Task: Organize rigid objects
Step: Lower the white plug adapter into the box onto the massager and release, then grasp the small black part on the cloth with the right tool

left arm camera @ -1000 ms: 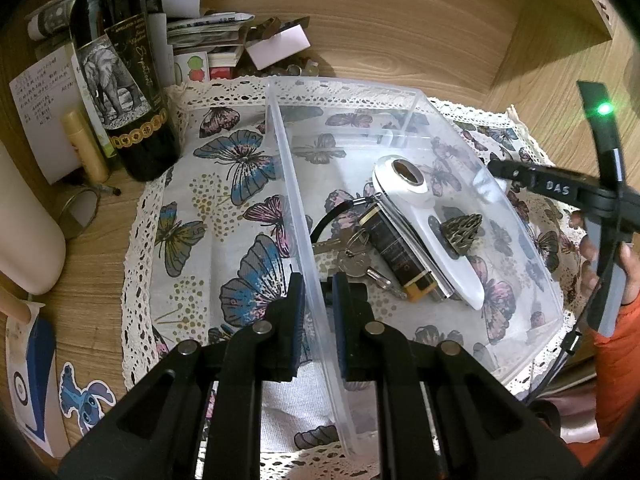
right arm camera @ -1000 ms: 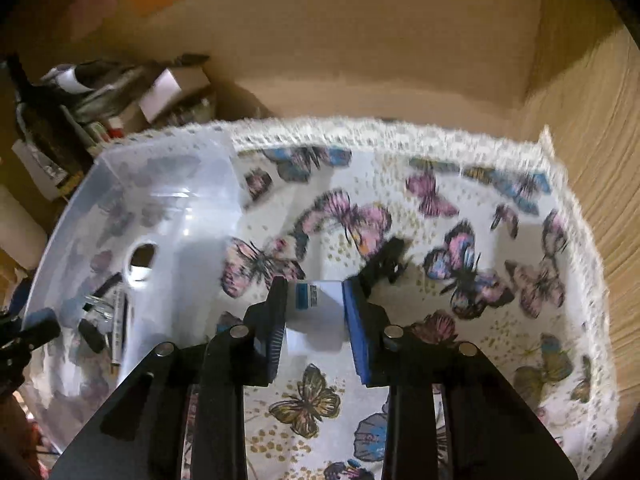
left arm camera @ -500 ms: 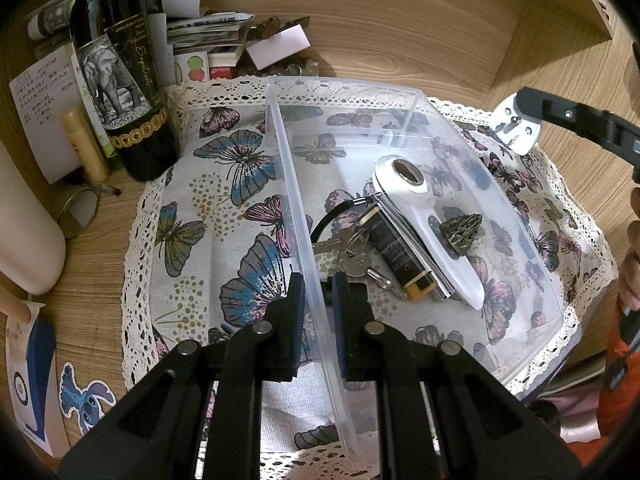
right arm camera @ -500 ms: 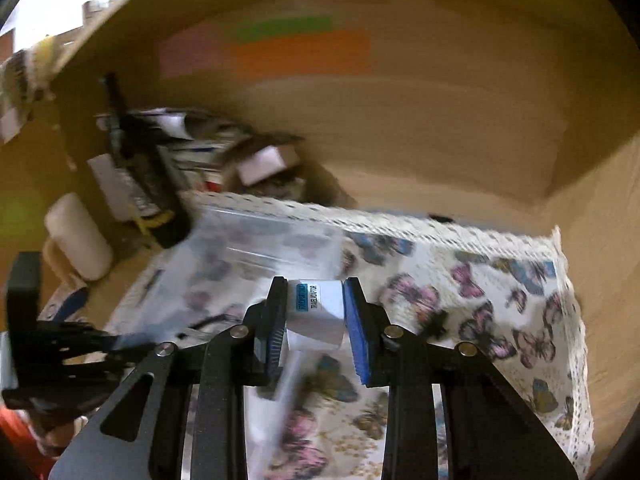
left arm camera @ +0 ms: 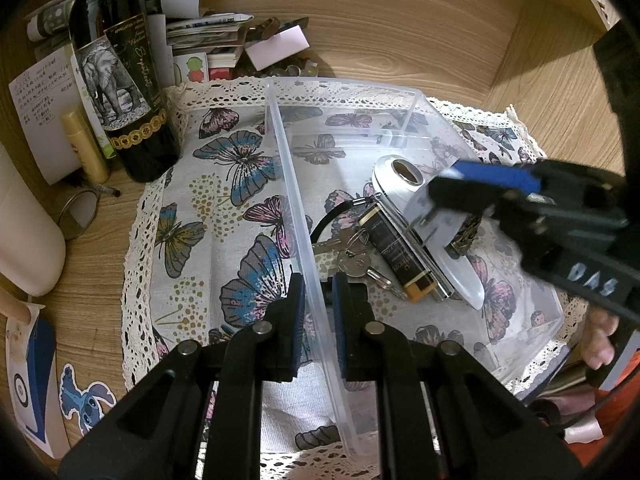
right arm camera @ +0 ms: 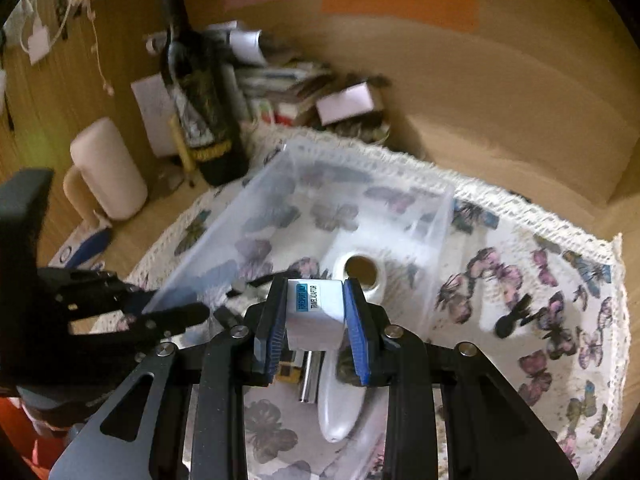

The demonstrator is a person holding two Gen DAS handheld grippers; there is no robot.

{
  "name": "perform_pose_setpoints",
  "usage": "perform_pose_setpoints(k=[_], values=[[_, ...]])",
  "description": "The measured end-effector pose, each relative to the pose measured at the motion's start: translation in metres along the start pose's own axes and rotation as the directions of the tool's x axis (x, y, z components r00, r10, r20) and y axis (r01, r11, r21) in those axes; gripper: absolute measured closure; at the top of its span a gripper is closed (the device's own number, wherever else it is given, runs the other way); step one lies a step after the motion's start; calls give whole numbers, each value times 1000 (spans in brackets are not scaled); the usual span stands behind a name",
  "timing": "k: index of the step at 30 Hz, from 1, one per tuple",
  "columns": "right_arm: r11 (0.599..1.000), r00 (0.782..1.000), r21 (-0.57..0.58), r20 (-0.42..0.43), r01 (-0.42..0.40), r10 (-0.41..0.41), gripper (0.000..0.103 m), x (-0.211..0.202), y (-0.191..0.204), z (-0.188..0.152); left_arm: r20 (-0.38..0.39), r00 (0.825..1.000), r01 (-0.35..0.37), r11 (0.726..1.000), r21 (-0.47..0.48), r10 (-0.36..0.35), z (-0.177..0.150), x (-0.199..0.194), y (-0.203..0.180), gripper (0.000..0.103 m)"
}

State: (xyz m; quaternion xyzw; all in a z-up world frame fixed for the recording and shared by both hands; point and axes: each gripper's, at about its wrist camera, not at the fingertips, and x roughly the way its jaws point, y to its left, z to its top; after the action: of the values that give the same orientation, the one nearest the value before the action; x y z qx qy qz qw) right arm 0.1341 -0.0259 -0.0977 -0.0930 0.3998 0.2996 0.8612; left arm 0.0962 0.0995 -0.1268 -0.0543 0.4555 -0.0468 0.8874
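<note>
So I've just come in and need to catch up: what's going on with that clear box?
A person is sorting small items into the clear plastic bin on the butterfly cloth. The left gripper is clamped on the bin's near wall, steadying it. The right gripper holds a white travel adapter above the bin, not yet released. Already inside lie keys, a black lighter and a white oblong gadget.

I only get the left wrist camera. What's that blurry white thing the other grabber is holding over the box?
Observer: A white block with a label reading "travel adaptor", pinched between the blue pads of the right gripper.
Operator: Is anything lying outside the box on that side?
Observer: Yes, a small black thing lies on the butterfly cloth, to the right of the clear box. I can't tell what it is.
</note>
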Motion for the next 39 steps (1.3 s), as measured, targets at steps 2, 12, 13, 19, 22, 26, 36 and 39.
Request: perform_pose_setpoints(k=[2, 12, 13, 19, 22, 26, 36, 39], values=[[1000, 1000, 4, -20, -6, 7, 77, 6, 0, -3, 0, 1000, 0, 1000, 0, 0, 0, 0, 0, 90], [999, 999, 43, -24, -21, 22, 76, 1, -9, -2, 0, 1000, -1, 1000, 0, 1, 0, 0, 0, 90], [999, 1000, 47, -13, -15, 15, 76, -3, -11, -1, 1, 1000, -1, 1000, -1, 1, 0, 0, 0, 90], [995, 997, 87, 59, 39, -44, 68, -29, -31, 6, 0, 1000, -1, 1000, 2, 1, 1, 1, 0, 90], [989, 992, 128, 93, 74, -86, 64, -41, -47, 9, 0, 1000, -1, 1000, 1, 1, 1, 1, 0, 90], [974, 982, 187, 117, 124, -148, 60, -52, -72, 13, 0, 1000, -1, 1000, 1, 1, 1, 1, 1, 90], [925, 971, 298, -39, 235, -234, 58, -2, -138, 1, -1, 1000, 0, 1000, 1, 0, 1, 1, 1, 90], [911, 962, 309, -101, 273, -255, 58, 19, -151, -7, -1, 1000, -1, 1000, 1, 1, 1, 1, 0, 90]])
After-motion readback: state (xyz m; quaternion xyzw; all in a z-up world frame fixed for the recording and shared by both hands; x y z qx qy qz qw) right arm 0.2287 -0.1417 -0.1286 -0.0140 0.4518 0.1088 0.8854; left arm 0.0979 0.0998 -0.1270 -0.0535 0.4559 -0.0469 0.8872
